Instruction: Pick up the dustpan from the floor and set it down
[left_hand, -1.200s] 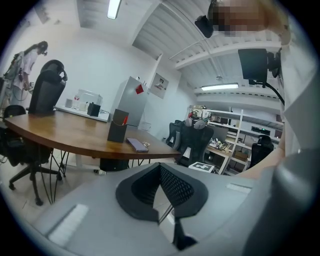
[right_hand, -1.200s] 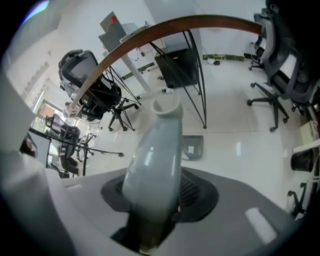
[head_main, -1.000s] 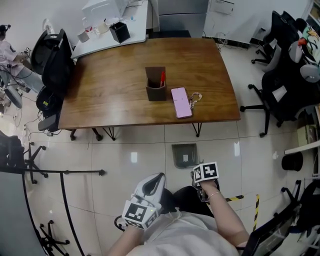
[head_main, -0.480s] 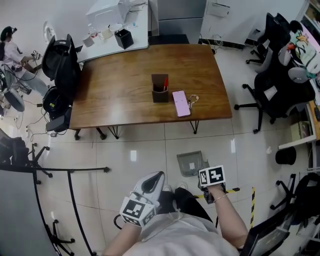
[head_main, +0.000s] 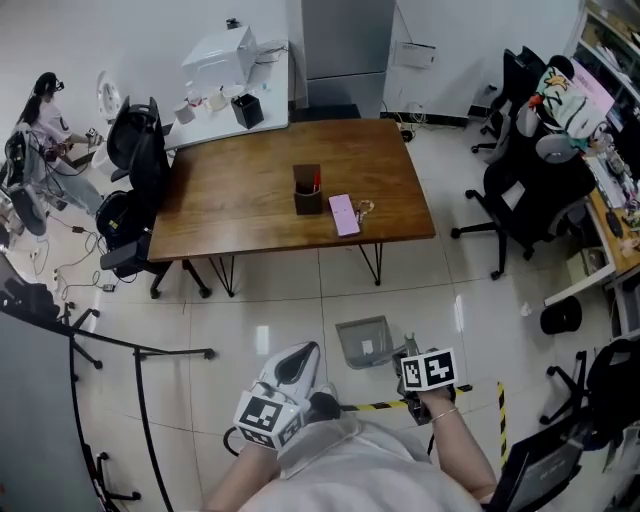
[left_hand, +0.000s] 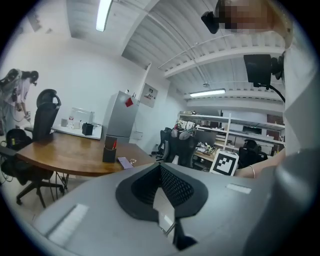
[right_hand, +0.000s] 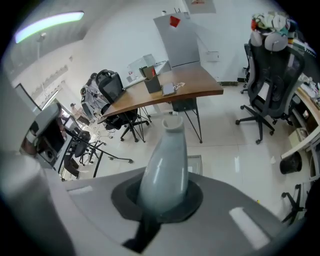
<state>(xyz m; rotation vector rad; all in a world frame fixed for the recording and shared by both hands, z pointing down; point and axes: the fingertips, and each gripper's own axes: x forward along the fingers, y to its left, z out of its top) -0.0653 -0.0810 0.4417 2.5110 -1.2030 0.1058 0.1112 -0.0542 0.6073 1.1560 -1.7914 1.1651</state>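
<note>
Grey dustpan handle (right_hand: 165, 160) clamped in right hand-held gripper (right_hand: 162, 200), left hand-held gripper (left_hand: 162, 200) closed, empty

A grey dustpan (head_main: 364, 342) sits low over the white floor, near the brown table (head_main: 230, 210). The right gripper (head_main: 411, 354) is at the dustpan's handle. The left gripper (head_main: 299, 362) is close by and does not touch the dustpan. On the table are a dark pen holder (head_main: 307, 194), a pink phone (head_main: 342, 214) and keys (head_main: 364, 208). A yellow and black tape (head_main: 372, 406) lies on the floor
</note>
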